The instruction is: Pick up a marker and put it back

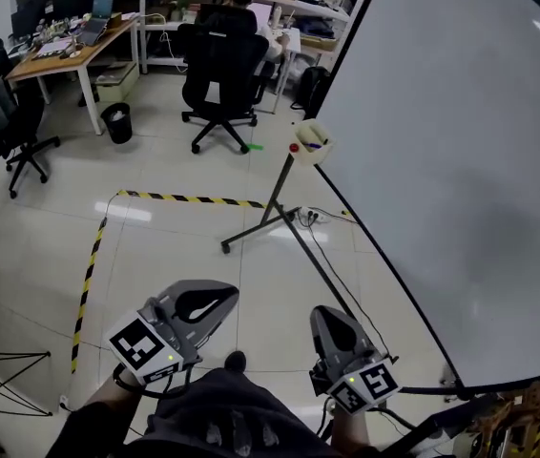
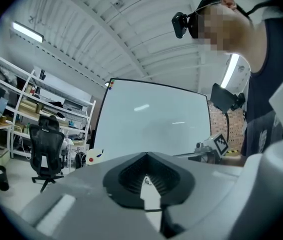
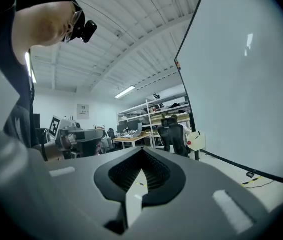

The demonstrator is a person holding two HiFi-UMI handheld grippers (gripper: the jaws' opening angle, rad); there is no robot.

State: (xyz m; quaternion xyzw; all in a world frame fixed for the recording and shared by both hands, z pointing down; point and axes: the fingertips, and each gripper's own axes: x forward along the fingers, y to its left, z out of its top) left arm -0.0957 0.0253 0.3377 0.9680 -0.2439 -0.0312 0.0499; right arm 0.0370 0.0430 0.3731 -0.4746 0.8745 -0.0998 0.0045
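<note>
Pre-pick step. Left claw [image 1: 232,296] & right claw [image 1: 325,315] both closed, empty, low, well short of whiteboard [image 1: 461,160]. Marker [image 1: 314,143] in holder [image 1: 322,154] at whiteboard's far edge. Next, probably: approach, open one claw.

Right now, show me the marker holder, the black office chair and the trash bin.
marker holder [image 1: 314,152]: head view, on its pale front wall.
black office chair [image 1: 220,65]: head view, on the backrest.
trash bin [image 1: 116,124]: head view, on its dark side wall.
</note>
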